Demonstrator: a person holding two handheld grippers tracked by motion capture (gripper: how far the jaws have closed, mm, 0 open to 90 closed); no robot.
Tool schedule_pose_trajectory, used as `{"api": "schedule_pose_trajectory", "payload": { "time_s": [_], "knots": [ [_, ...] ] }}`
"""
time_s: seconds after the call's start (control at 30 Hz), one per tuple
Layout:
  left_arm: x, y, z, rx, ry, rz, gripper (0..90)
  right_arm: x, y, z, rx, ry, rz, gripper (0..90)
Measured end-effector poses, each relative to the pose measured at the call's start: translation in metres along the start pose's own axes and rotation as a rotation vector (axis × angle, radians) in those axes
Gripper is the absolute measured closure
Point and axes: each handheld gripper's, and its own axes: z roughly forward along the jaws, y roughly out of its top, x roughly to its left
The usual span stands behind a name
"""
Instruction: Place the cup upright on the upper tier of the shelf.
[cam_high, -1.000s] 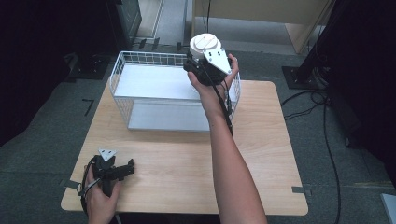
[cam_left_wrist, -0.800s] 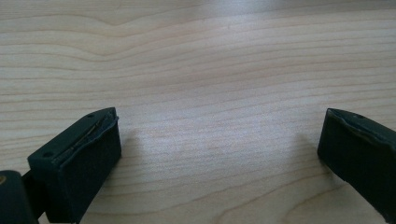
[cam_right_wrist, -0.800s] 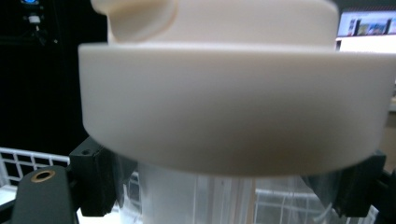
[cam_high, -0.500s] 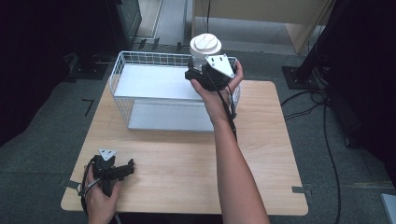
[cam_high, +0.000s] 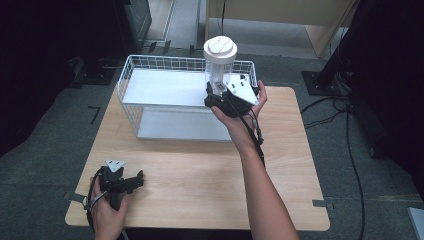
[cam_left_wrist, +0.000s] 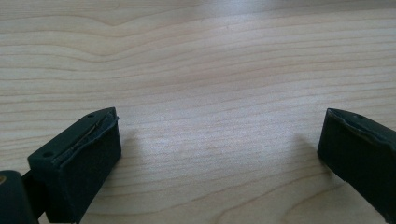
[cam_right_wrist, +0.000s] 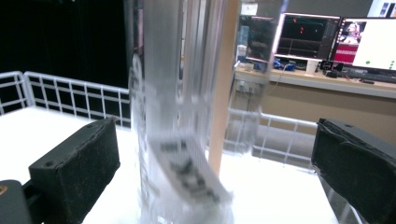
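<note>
Clear jar (cam_high: 219, 67) with white lid (cam_high: 220, 48) stands upright in the white wire basket (cam_high: 150, 70), near its right end; seems to rest on the basket floor, base blurred. Right gripper (cam_high: 220, 95) just beside it, jaws spread wide, having just opened, jar (cam_right_wrist: 187, 116) between them but pads not touching. Left gripper (cam_high: 131, 181) lies at the table's (cam_high: 200, 170) front-left corner, jaws released over bare wood (cam_left_wrist: 210, 84).
</note>
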Motion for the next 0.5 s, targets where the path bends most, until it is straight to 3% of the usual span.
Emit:
{"api": "schedule_pose_trajectory", "payload": {
  "time_s": [0.23,0.5],
  "knots": [
    [0.0,0.0,0.0,-0.001,0.0,0.0,0.0,-0.004,-0.025,-0.023,0.008,0.033,-0.025,0.8],
    [0.0,0.0,0.0,0.0,0.0,0.0,0.0,-0.006,-0.061,-0.048,0.037,0.066,0.006,0.9]
  ]
}}
